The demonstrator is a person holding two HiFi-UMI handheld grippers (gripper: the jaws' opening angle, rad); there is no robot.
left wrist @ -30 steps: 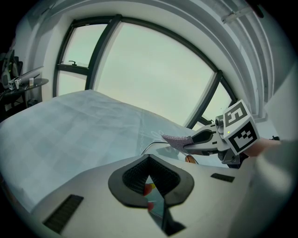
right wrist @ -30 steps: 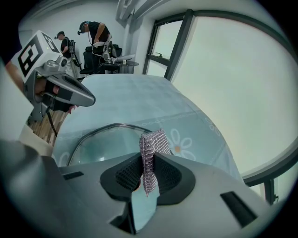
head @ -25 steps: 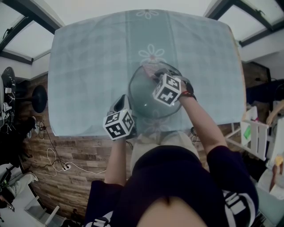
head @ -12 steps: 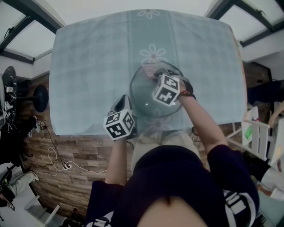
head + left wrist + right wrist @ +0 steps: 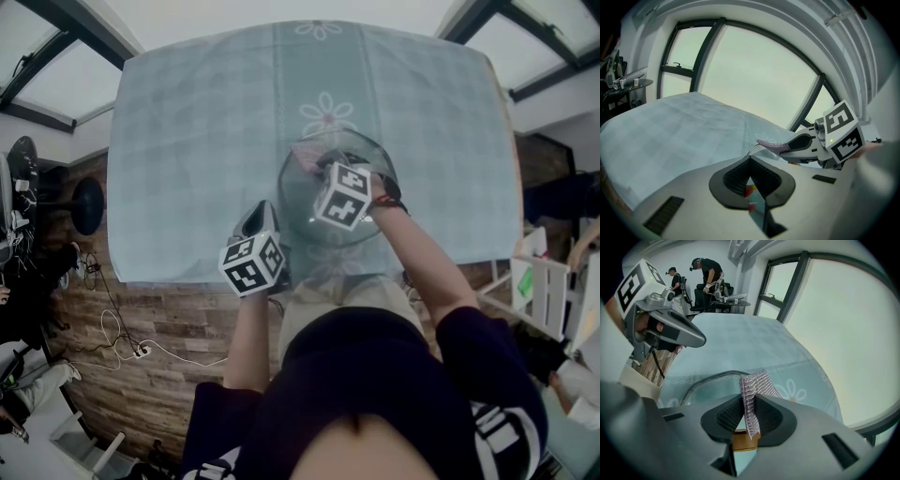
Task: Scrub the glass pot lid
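HANDS-ON AT THE TABLE: A person in a dark top leans over a table [image 5: 187, 141] covered with a pale blue-green checked tablecloth printed with daisies, working a two-jaw gripper in each hand. The glass pot lid [image 5: 302, 208] sits on the tablecloth close to the near edge, about midway along it and directly in front of the person.

The left gripper [image 5: 266, 212] comes in from the near left. Its jaws are pressed together on the lid's rim, and a sliver of glass shows between the dark pads in the left gripper view.

The right gripper [image 5: 328, 165] points steeply down over the lid, its marker cube above the glass. Its jaws pinch a strip of silvery-mauve mesh scouring cloth [image 5: 751, 389]. The strip stands out of the pads and fans wider at its free end, with the lid's curved metal rim just beyond it. From the left gripper view, the cloth's end juts from the right gripper's tip just above the rim. Whether the mesh is touching the glass cannot be made out.

Two people [image 5: 701, 273] stand at a desk at the far end of the room, beside large dark-framed windows. A white cable [image 5: 141, 352] trails across the wood-plank floor [image 5: 169, 319] on the near side of the table.
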